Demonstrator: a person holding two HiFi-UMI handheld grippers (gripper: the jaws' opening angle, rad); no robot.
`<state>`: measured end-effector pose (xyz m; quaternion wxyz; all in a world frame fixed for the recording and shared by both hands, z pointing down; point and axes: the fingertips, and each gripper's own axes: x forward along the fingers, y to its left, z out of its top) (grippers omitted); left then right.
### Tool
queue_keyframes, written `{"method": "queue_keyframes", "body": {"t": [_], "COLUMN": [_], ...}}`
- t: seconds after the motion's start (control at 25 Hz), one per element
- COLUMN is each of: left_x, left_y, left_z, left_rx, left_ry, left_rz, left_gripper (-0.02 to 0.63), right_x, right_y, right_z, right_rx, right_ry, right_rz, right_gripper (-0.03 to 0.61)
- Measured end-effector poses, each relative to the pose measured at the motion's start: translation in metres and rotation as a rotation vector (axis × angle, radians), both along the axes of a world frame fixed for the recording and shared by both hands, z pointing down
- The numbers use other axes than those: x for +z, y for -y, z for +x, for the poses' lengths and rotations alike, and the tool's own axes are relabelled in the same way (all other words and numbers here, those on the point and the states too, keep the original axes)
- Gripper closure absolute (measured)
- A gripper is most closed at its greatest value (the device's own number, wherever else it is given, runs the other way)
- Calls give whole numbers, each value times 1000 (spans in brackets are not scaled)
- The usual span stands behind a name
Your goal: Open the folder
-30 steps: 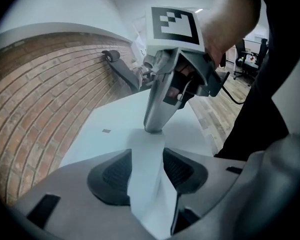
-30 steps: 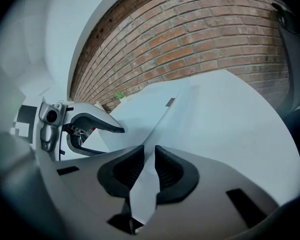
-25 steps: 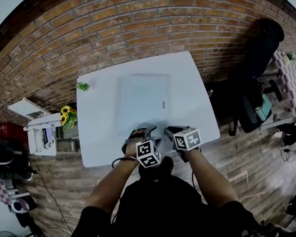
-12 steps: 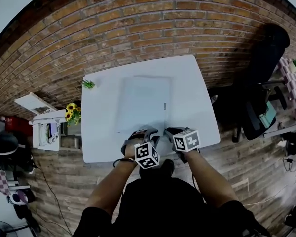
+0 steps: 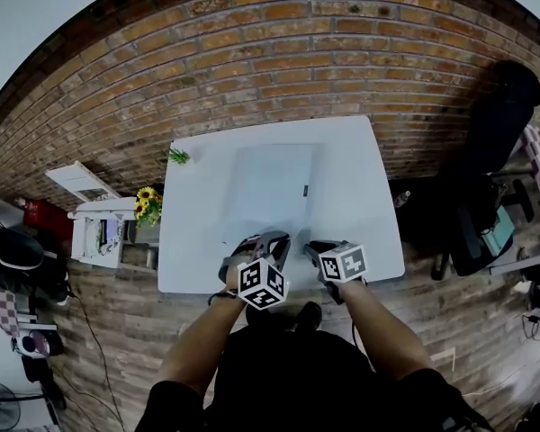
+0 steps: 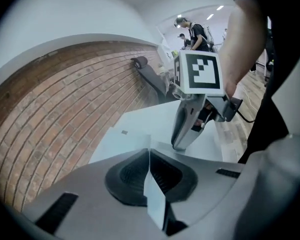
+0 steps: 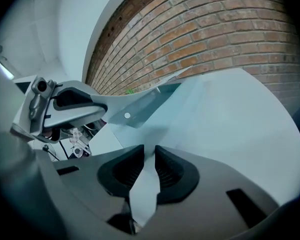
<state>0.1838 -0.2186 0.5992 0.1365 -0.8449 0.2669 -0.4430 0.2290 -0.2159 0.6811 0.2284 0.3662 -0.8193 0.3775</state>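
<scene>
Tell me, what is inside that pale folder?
The folder is parted at its near edge: the left gripper has just closed on the top cover, the right gripper holds a lower sheet. The cover hides whatever is inside.

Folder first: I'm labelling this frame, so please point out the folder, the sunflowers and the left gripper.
folder (image 5: 272, 183), head view, middle of its pale cover.
sunflowers (image 5: 147, 204), head view, the yellow blooms.
left gripper (image 6: 149, 154), left gripper view, between its fingers, which pinch the folder's edge.
</scene>
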Motion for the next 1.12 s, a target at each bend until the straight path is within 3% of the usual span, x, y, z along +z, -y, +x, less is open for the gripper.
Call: {"method": "queue_keyframes", "body": {"t": [0.52,0.88,1.12], "left_x": [-61,-96,-102], "left_y": [21,45,52], "left_z": [-39,-109,-155], "left_rx": [-104,-256,-337], "left_ry": [-173,-300,-359], "left_rz": [84,152,156], "left_gripper": [591,591,591], "right_x": [1,0,-1], "right_y": [1,3,2], "right_z": [4,7,9], "right_rx": [43,83,151], "right_ry": [-40,-121,-130], "right_rz": [-3,1,-11], "right_gripper": [495,497,512]}}
